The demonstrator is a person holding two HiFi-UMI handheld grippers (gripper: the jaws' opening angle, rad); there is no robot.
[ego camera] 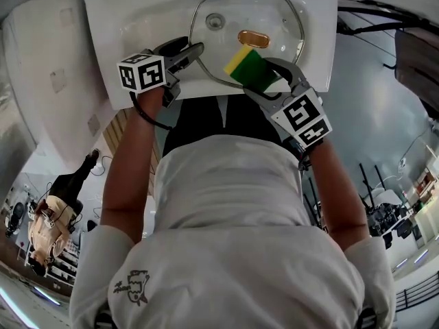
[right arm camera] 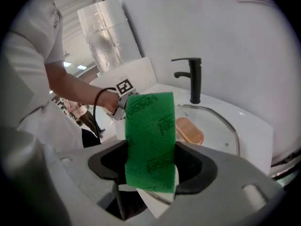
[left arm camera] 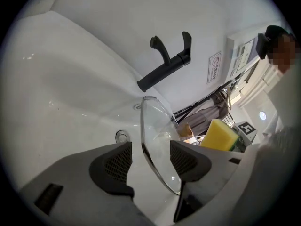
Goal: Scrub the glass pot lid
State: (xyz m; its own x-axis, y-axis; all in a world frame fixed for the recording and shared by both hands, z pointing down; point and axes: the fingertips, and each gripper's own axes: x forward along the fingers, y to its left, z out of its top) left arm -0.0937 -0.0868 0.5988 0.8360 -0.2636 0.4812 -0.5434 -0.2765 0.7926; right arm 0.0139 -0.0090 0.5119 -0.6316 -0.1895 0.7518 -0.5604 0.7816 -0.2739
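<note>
Left gripper (ego camera: 192,50): you are keeping its two fingers spread, pads clear of the glass. The metal-trimmed rim of the round clear glass pot lid (ego camera: 271,16) is standing in the gap between them, with the lid extending away past the fingertips.

Lid: it is lying in the white ceramic sink basin (ego camera: 123,19), with its oval amber handle (ego camera: 254,38) facing up. In the head view, the handle is sitting just beyond the right gripper's fingertips.

Right gripper (ego camera: 271,81): you are pinching the rectangular yellow-and-green scrub sponge (ego camera: 250,67) between both fingers. The sponge is sticking out past the fingertips, its green scouring face toward that gripper's camera, and is hanging over the lid's near edge. I cannot tell whether it is touching the glass.

The matte black single-lever faucet (right arm camera: 193,79) is standing on the far side of the lid from both sets of fingers.
</note>
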